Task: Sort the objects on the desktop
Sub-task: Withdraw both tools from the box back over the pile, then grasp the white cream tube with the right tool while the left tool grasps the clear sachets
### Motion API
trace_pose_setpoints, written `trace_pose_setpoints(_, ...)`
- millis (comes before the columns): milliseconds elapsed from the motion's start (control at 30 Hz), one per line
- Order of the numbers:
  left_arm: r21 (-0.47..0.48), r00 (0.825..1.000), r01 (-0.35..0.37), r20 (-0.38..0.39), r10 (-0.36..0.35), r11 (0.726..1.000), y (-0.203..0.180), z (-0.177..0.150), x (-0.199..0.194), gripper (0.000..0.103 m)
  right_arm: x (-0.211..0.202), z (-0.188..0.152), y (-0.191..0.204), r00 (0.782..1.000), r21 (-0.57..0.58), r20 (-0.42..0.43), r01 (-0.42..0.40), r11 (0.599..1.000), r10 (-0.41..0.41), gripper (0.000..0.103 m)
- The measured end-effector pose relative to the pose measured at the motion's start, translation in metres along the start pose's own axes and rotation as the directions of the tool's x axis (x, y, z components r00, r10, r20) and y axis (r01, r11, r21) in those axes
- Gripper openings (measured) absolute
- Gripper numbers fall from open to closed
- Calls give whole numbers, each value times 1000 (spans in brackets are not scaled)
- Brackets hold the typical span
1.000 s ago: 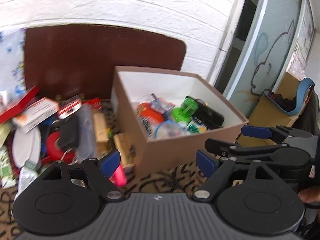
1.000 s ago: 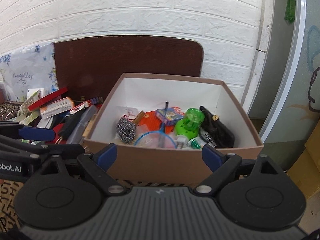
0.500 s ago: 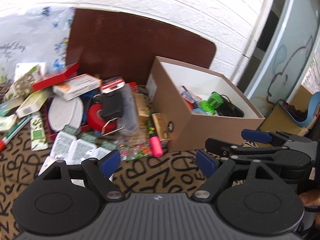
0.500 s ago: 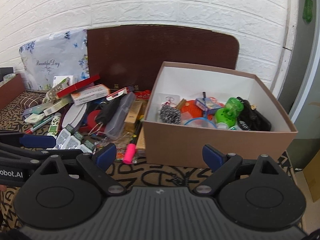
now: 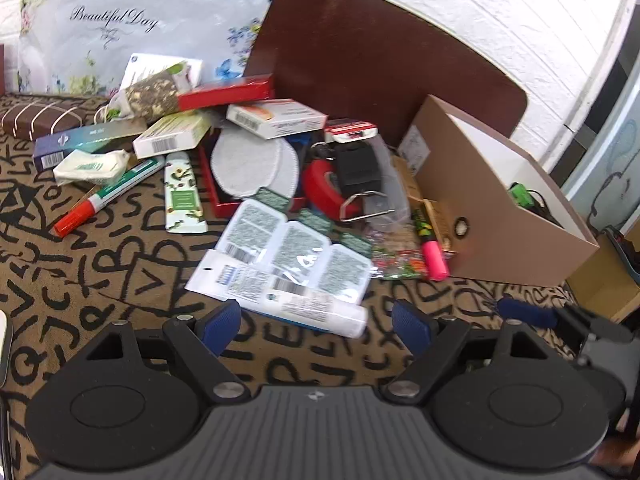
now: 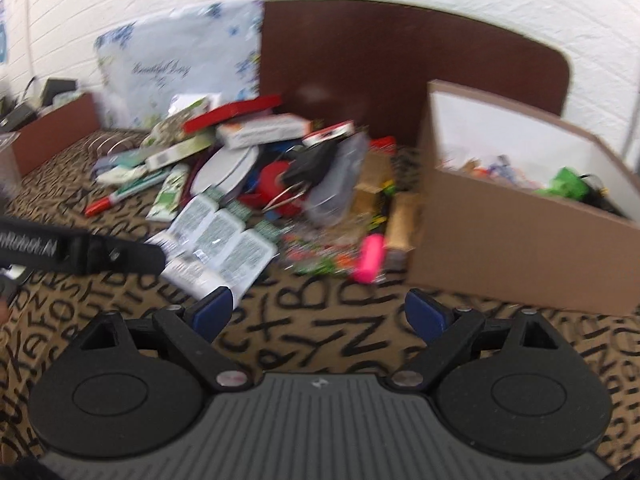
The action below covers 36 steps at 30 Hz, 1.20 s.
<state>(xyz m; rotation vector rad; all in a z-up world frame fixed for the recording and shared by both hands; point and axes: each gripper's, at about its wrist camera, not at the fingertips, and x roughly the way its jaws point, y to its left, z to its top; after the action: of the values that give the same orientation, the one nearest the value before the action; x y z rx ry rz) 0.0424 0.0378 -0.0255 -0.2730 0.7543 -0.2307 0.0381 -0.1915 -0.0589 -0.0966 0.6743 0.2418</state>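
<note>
A pile of desk objects lies on the lettered cloth (image 5: 100,280): a white blister pack (image 5: 296,256), a pink highlighter (image 5: 434,258), a red tape roll (image 5: 320,188), a black clip (image 5: 356,168), a red-capped marker (image 5: 108,196) and several small cartons. To the right stands the brown cardboard box (image 5: 480,200), which holds sorted items. My left gripper (image 5: 316,322) is open and empty, just short of the blister pack. My right gripper (image 6: 316,312) is also open and empty, over bare cloth in front of the highlighter (image 6: 370,260) and the box (image 6: 520,256). The right wrist view is blurred.
A floral plastic bag (image 5: 132,24) and a dark brown board (image 5: 380,60) lean on the white brick wall behind the pile. A low brown box (image 6: 52,136) sits at the far left. The left gripper's arm (image 6: 80,252) crosses the right wrist view's left side.
Both views have swung left and down, from the cardboard box to the pile. The cloth and blister pack now sit close in front. Both grippers have stayed open.
</note>
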Motion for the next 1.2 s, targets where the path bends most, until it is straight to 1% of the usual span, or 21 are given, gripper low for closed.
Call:
trace_pose_setpoints(233,-9,999,-38,-37,37,999,25,12,29,85,29,-6,24,996,-11,-37,-81,997,80,91)
trace_pose_setpoints(433,-22,998,-23,-66,21,1000,43,21,50,86,47,-5,31,992,-12,-42,-118,993,118,90)
trace_pose_setpoints(567,11,997,-21,-76,22,1000,44,29,62,85,59,-3,35,990,-11,-56,-132,991,131,90)
trace_pose_setpoints(633,31,996,-4,-86,6,1000,43,34,68,86,63,-2,37,989,-19,-55,-141,990,139,88)
trace_pose_setpoints(667,43,996,5,-90,-1,999,43,37,71,86,65,-1,38,987,-24,-55,-151,988,150,86)
trace_pose_setpoints(700,52,996,8,-92,-3,999,43,39,75,86,67,0,39,986,-28,-54,-161,987,159,79)
trace_pose_setpoints(733,60,996,9,-94,-3,998,43,42,79,85,68,0,40,984,-34,-53,-171,985,169,77)
trace_pose_setpoints(867,86,994,32,-106,-23,996,44,49,92,85,74,4,44,981,-73,-32,-193,978,191,74)
trace_pose_setpoints(933,112,993,49,-113,-36,992,42,53,96,85,78,6,47,977,-93,-37,-215,972,212,66)
trace_pose_setpoints(967,123,992,55,-116,-41,991,42,54,98,85,80,7,48,974,-101,-39,-226,969,223,65)
trace_pose_setpoints(1000,132,992,58,-118,-43,990,41,55,100,85,82,8,50,971,-108,-40,-237,965,234,59)
trace_pose_setpoints(1067,145,992,63,-120,-45,987,40,55,102,82,85,8,53,969,-126,-40,-247,961,244,54)
trace_pose_setpoints(1100,150,992,59,-116,-42,987,40,55,102,81,86,8,54,968,-135,-43,-250,959,247,50)
trace_pose_setpoints(1167,154,993,66,-111,-49,986,40,54,101,71,82,8,54,966,-143,-49,-257,956,253,40)
trace_pose_setpoints(1200,154,993,67,-110,-50,986,40,54,100,69,80,7,52,964,-140,-54,-266,954,260,35)
